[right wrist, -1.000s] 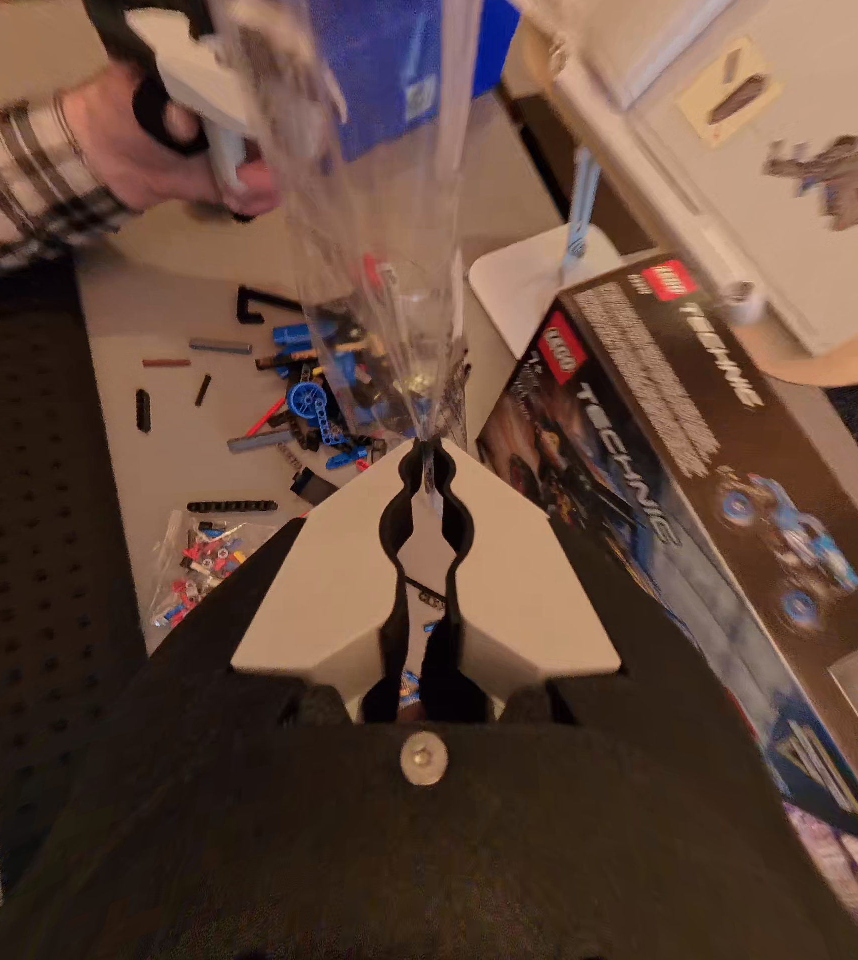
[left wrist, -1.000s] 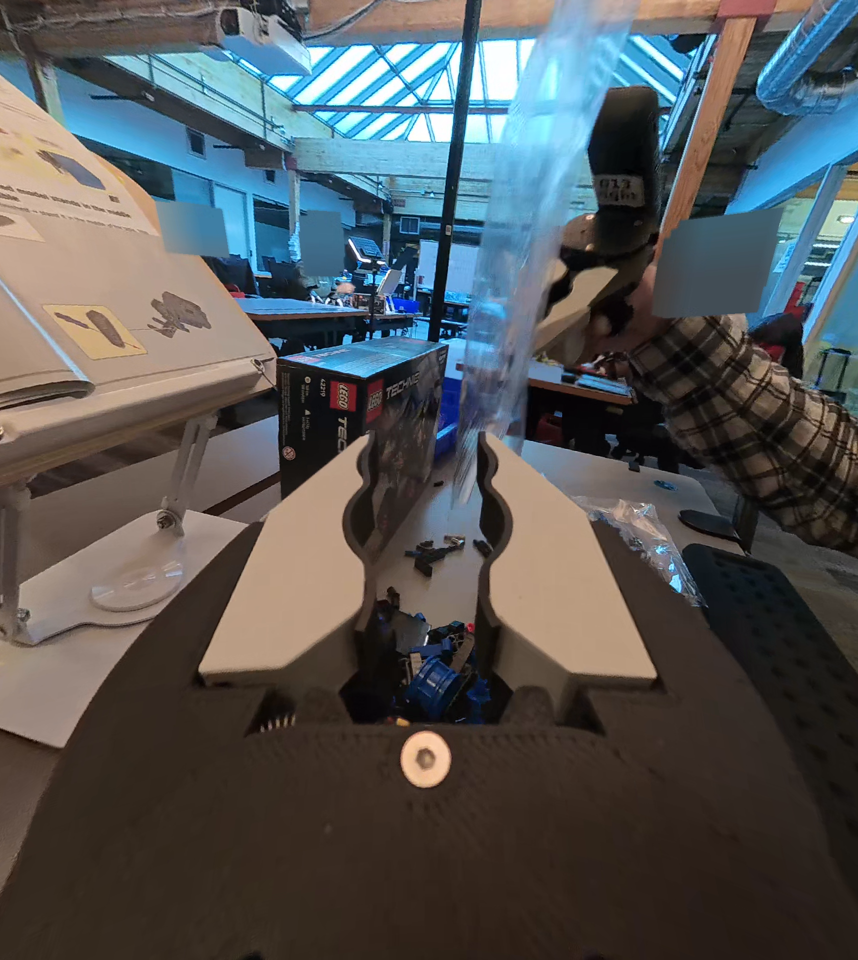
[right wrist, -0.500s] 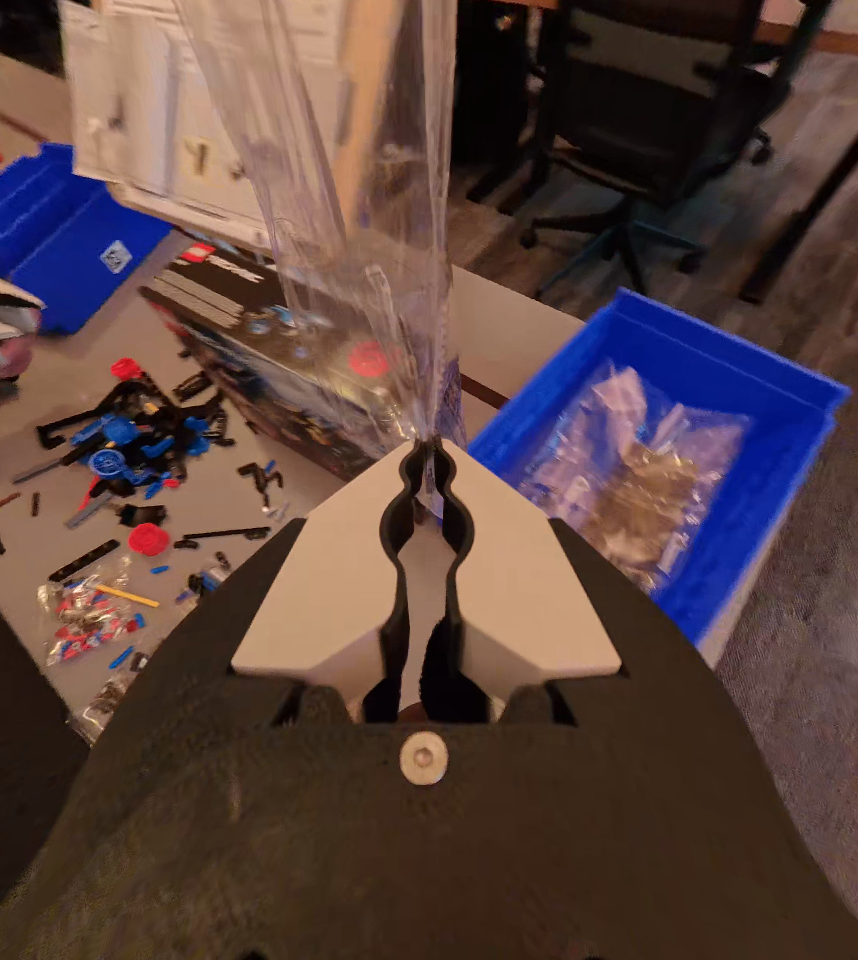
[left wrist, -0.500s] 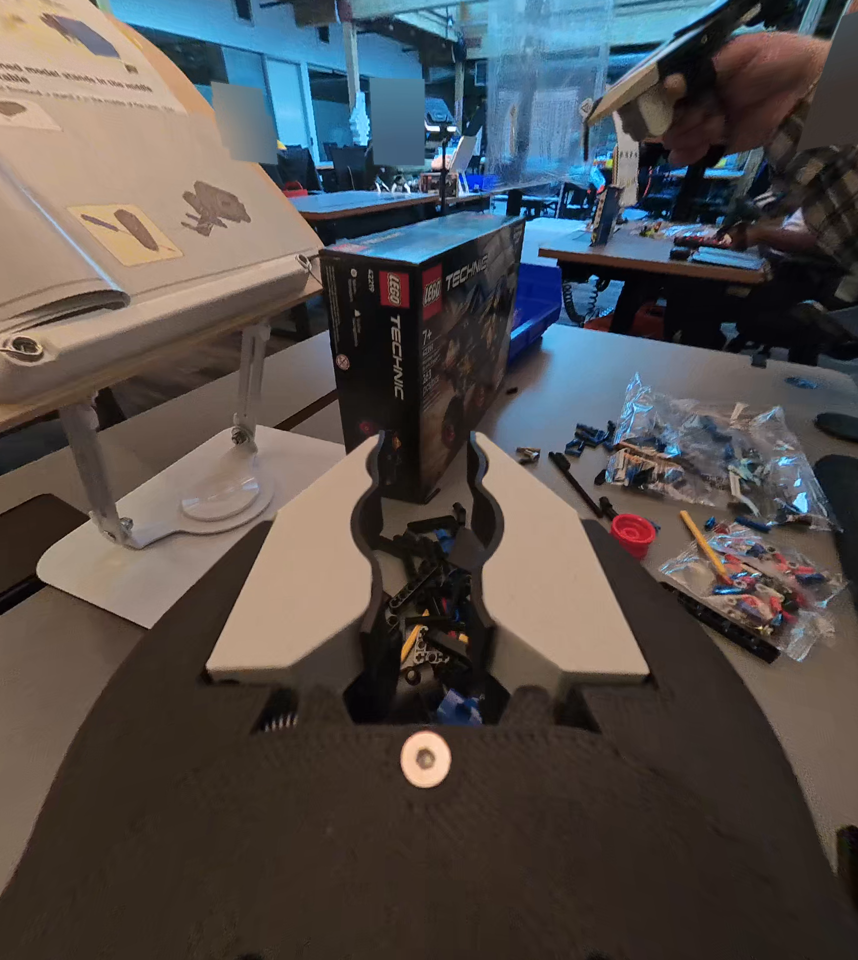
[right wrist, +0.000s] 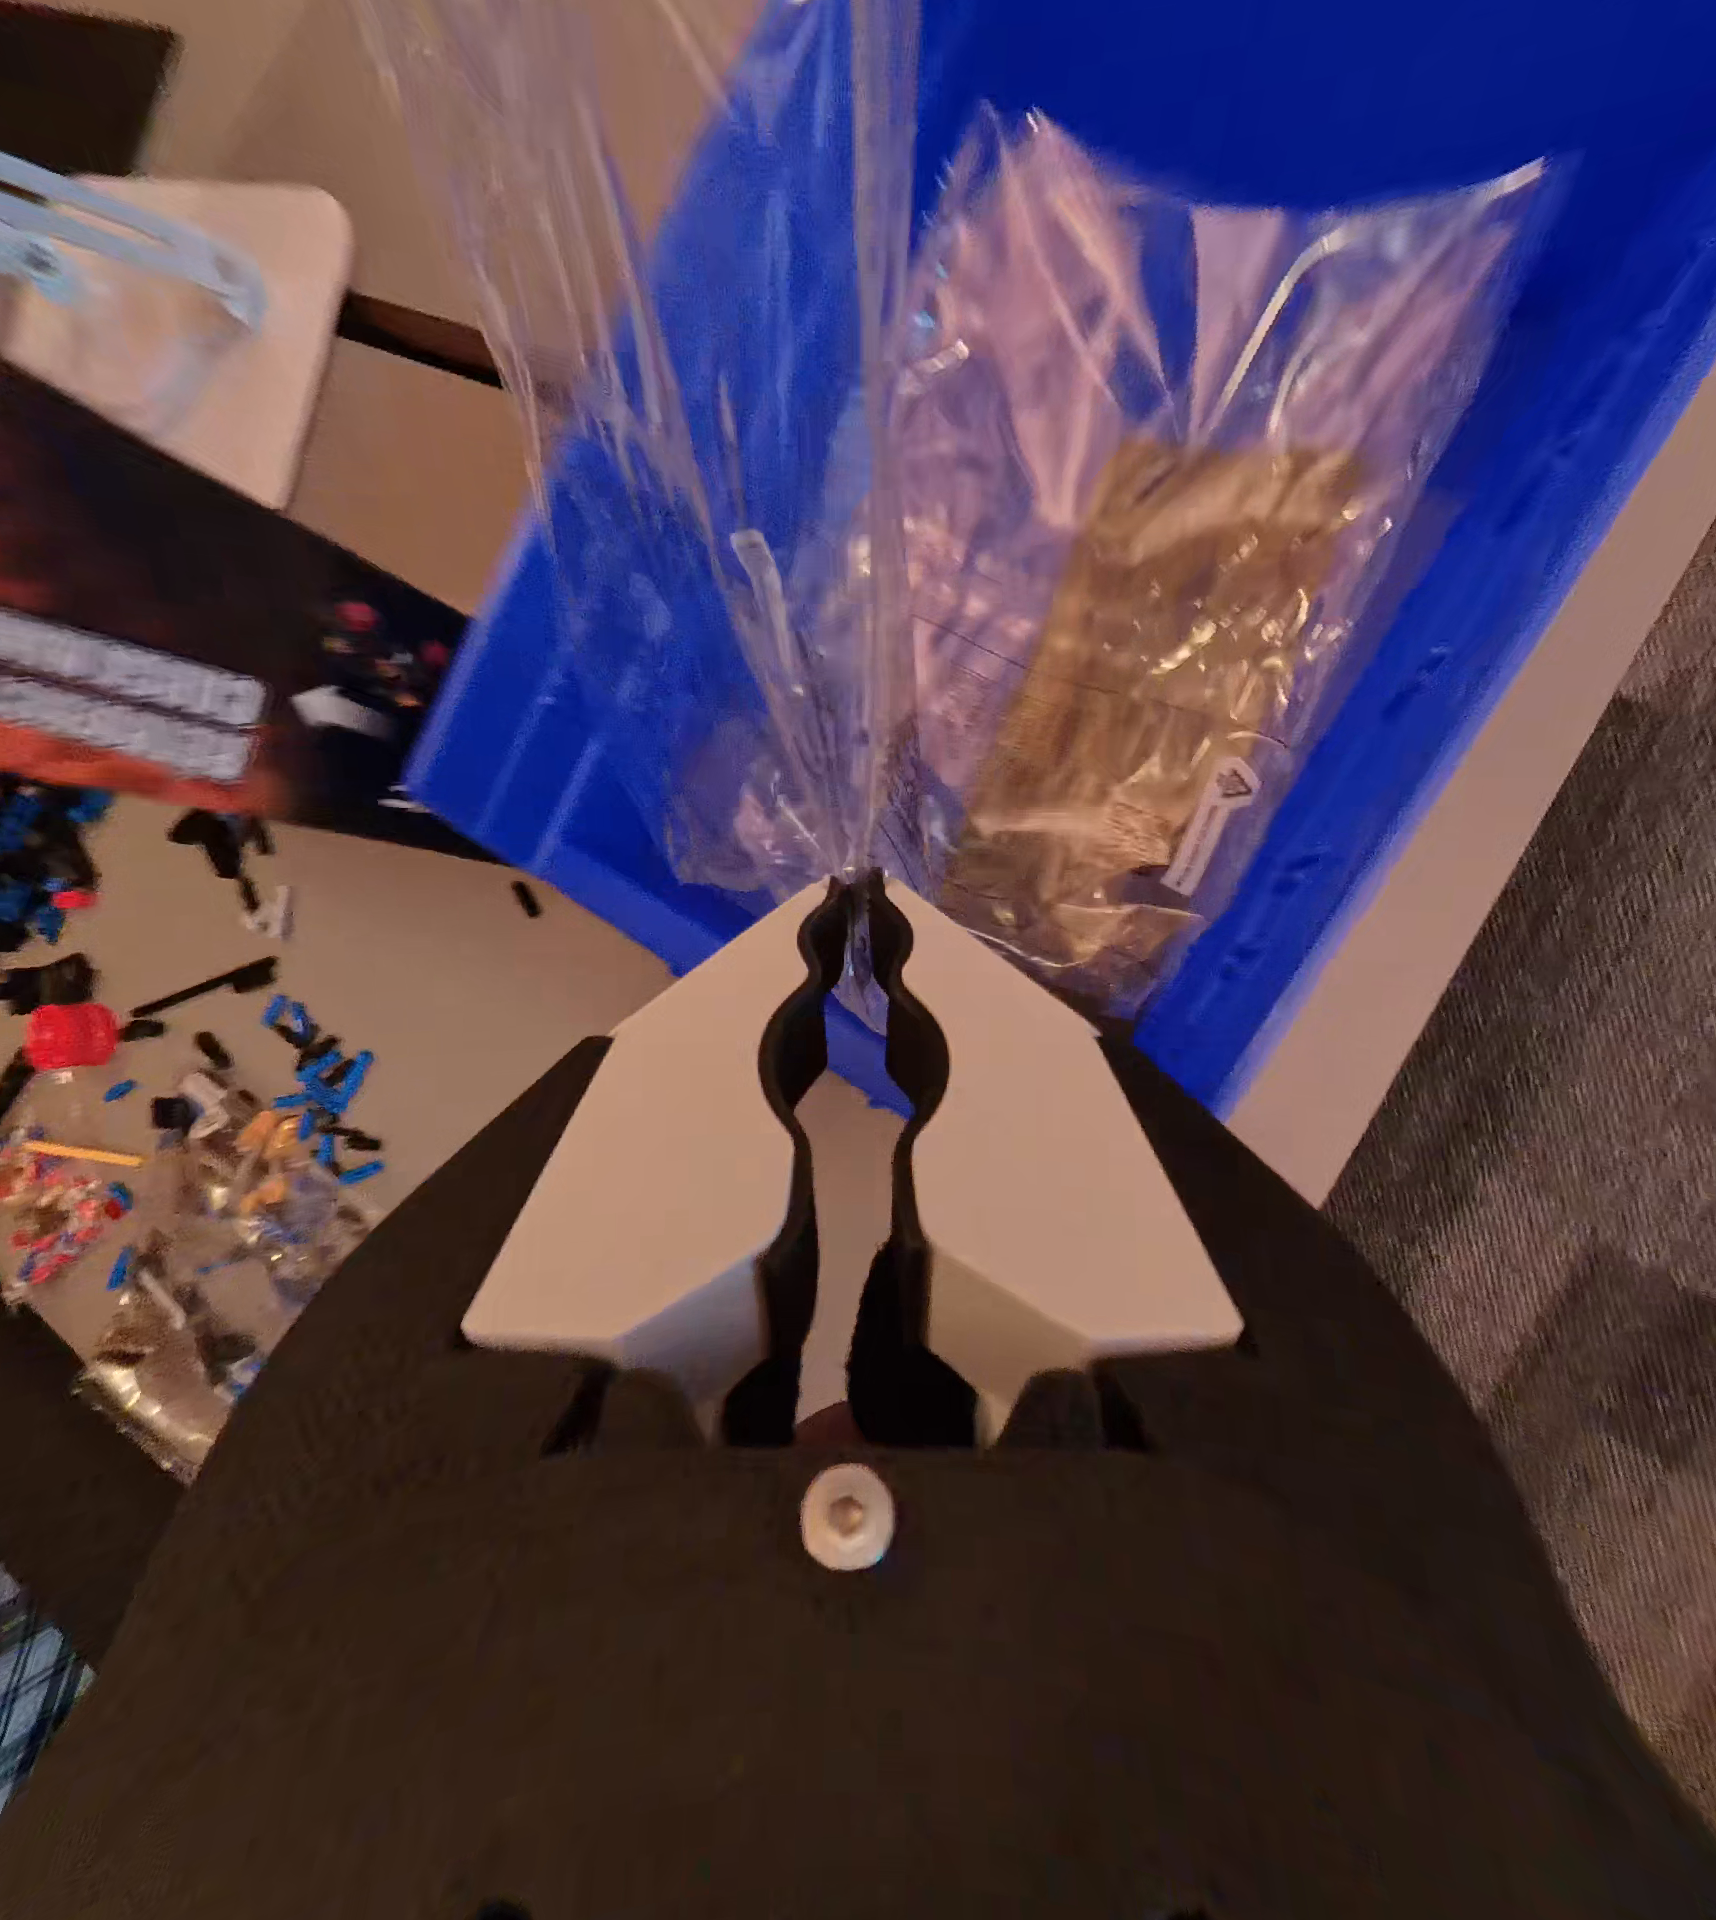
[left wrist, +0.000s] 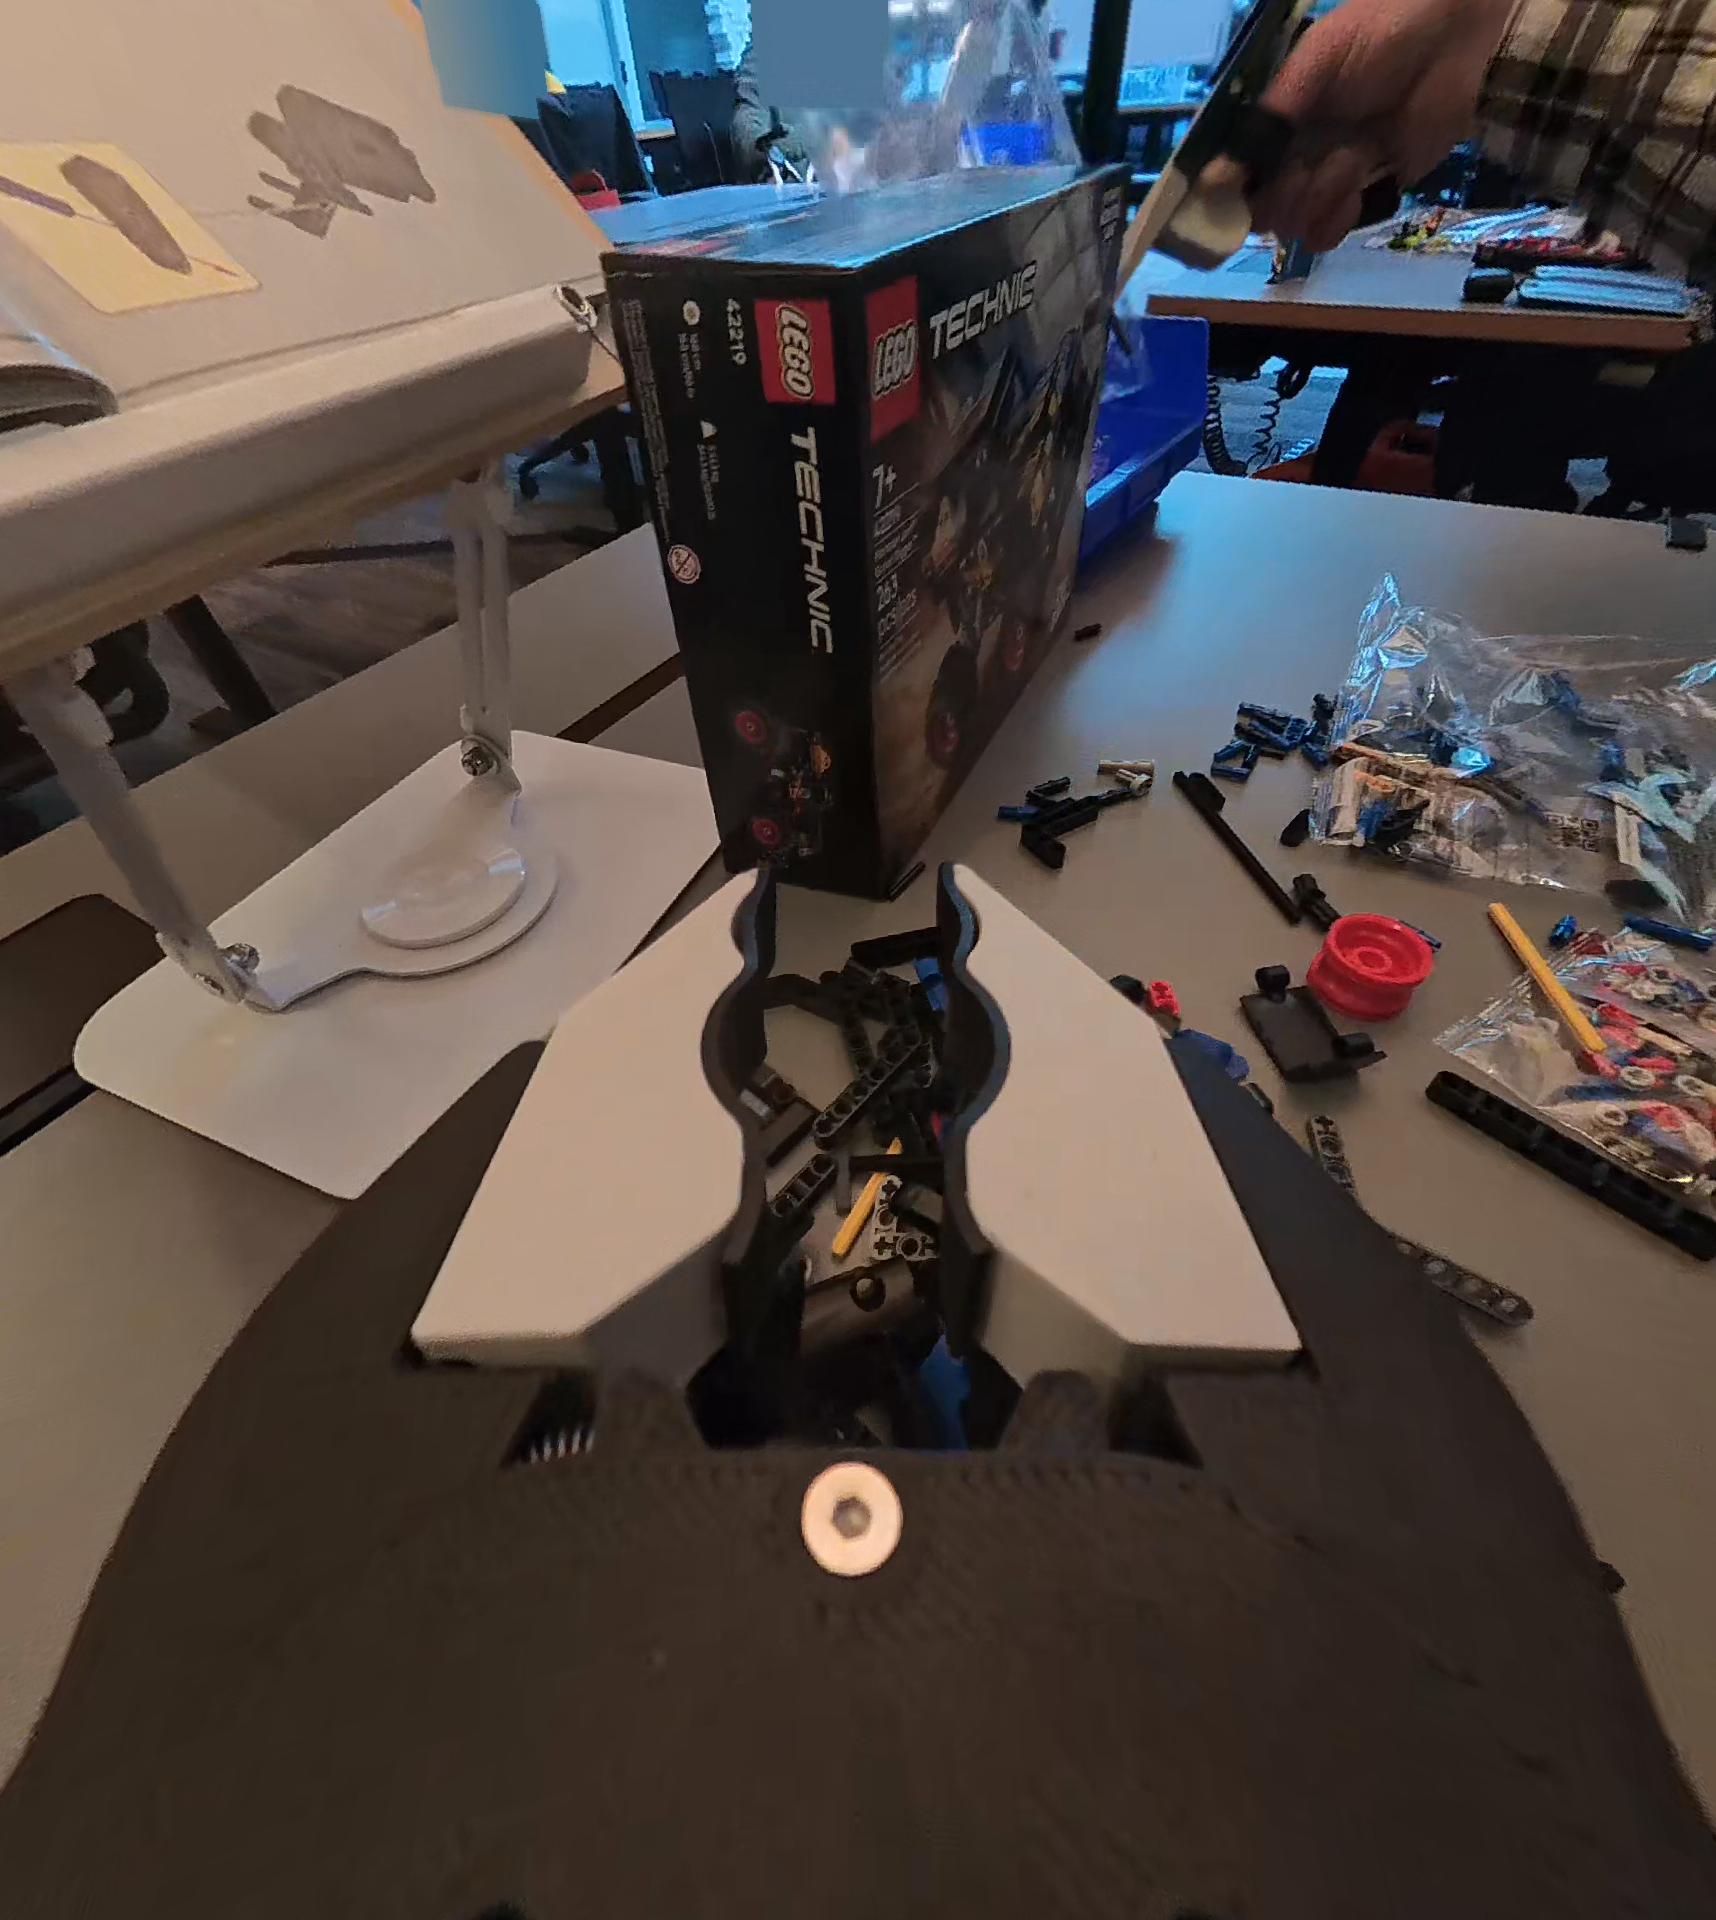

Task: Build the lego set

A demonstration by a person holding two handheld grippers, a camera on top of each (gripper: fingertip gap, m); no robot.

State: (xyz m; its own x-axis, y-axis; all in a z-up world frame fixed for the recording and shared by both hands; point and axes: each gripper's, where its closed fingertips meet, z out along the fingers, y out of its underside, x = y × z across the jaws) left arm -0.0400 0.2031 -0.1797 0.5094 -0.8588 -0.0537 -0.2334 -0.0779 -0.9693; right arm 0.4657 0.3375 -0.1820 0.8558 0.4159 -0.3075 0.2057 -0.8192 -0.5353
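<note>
- Heap of small black plastic beams (left wrist: 869, 1081): partly hidden between the fingers.
- Dark cardboard set box (right wrist: 106, 644): smeared by blur, cut off at left edge.
- Clear empty plastic bag (right wrist: 729, 416): top cropped.

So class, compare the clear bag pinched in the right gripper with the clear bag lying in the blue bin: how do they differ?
The held bag hangs stretched from the shut right gripper; the bag in the bin lies crumpled on the floor of the blue bin. The held bag looks empty and see-through; the bin bag shows a brownish patch inside. Both are clear, creased plastic.
</note>
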